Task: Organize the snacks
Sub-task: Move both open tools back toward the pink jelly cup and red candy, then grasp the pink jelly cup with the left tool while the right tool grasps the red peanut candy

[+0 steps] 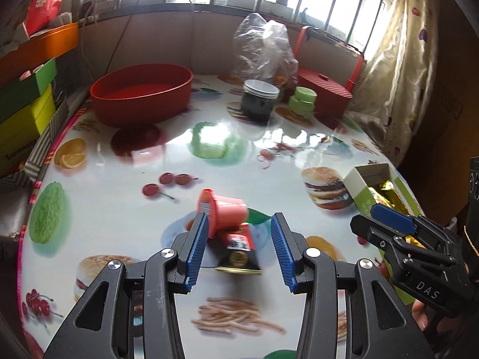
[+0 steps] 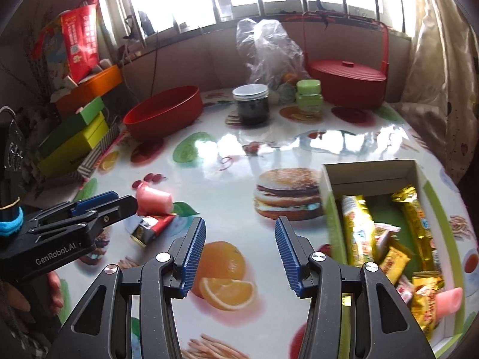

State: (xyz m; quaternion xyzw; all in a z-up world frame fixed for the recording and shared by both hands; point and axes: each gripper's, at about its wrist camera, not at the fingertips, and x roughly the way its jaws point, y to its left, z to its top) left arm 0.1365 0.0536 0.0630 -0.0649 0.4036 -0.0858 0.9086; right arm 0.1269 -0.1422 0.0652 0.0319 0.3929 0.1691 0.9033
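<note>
Left of the box (image 2: 329, 179), a pink cup (image 1: 227, 214) lies tipped on a packet (image 1: 239, 254): light, smooth, likely to roll, best pinched across its sides. Left gripper (image 1: 239, 248) and right gripper (image 2: 241, 254) both gape, empty.

The bench (image 2: 269, 155) is covered in glossy white printed with burgers, oranges, cherries and fries. The bowl (image 2: 163, 112) at upper left is coloured red. The cup (image 2: 154, 200) is coloured pink, the packet (image 2: 151, 227) beneath it red and black. The snack wrappers (image 2: 357, 230) in the green-and-white box (image 2: 371, 173) are coloured gold. Blue ribbed pads (image 2: 194, 251) are fitted to the black grippers.
</note>
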